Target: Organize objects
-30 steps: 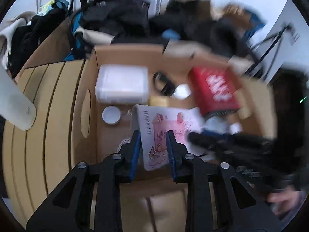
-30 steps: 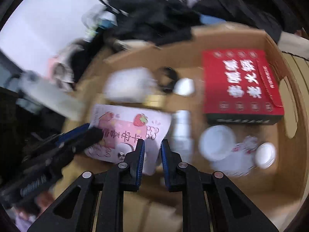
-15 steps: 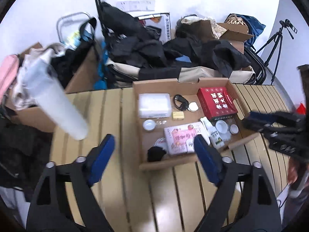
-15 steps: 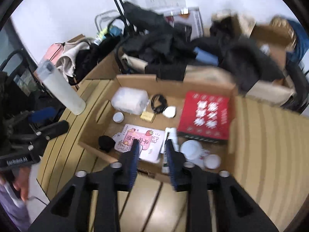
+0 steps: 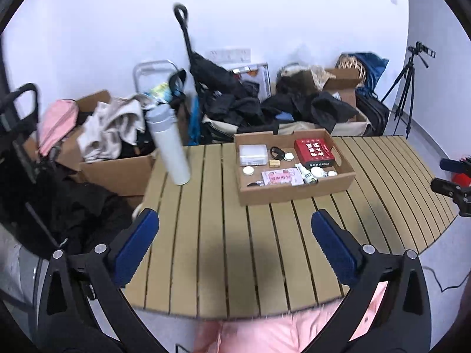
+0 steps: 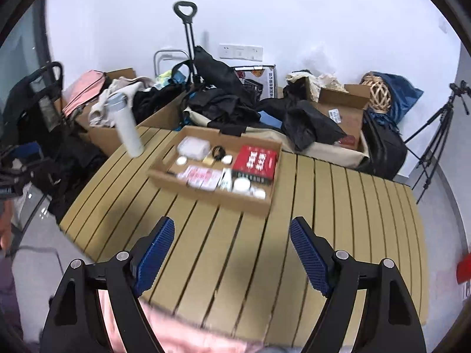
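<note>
A shallow cardboard box (image 5: 294,195) (image 6: 206,198) sits on the slatted wooden table (image 5: 223,250) (image 6: 338,220). It holds a red carton (image 5: 313,151) (image 6: 256,161), a pink strawberry packet (image 5: 281,177) (image 6: 200,176), a clear plastic case (image 5: 253,154) (image 6: 192,147) and several small jars and bottles. My left gripper (image 5: 234,216) hangs well back from the box above the near table, its jaws opening wide with nothing between them. My right gripper (image 6: 232,221) is also back from the box, jaws opening and empty.
A tall white flask (image 5: 170,144) (image 6: 128,123) stands at the table's far left edge. Behind the table lie cardboard boxes, dark clothes and bags, and a trolley handle (image 6: 185,20). A tripod (image 6: 435,135) stands at the right. Pink clothing (image 5: 279,332) shows below the near edge.
Both grippers have let go of the pink packet, which lies in the box, and drawn back and upward. Their jaws have gone from nearly shut to wide apart.
</note>
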Available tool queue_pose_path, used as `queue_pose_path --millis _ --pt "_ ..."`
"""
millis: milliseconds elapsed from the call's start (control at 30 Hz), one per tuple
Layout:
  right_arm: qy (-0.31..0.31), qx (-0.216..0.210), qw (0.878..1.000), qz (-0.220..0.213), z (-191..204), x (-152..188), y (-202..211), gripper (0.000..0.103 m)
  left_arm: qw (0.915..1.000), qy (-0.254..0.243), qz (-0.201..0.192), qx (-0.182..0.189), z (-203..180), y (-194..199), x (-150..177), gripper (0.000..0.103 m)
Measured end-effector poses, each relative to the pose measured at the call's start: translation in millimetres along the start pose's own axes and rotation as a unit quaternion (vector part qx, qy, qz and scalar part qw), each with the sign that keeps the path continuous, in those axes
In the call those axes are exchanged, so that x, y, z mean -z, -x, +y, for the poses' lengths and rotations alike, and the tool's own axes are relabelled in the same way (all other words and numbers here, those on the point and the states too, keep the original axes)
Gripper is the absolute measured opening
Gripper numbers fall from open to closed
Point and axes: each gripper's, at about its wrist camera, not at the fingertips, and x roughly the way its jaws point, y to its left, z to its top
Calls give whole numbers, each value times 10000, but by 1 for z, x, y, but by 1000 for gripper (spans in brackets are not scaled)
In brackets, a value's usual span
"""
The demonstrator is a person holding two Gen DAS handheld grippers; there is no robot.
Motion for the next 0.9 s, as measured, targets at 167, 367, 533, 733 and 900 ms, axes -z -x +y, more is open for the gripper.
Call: queue_pose_path --millis 167,367,533,733,900 --pt "40 166 9995 -273 22 61 75 84 9986 161 -489 -87 -8 72 65 103" --pt "224 231 9980 -546 54 122 135 84 9985 215 -497 76 -24 120 121 103" --pt "166 132 9984 -531 66 164 149 84 9980 140 -609 52 -37 132 144 103" --pt "-405 128 9987 -266 66 186 119 84 9985 316 -453 -43 -49 131 156 103" --pt "-243 31 9990 -380 81 186 115 84 9986 298 -372 -236 -53 129 162 103"
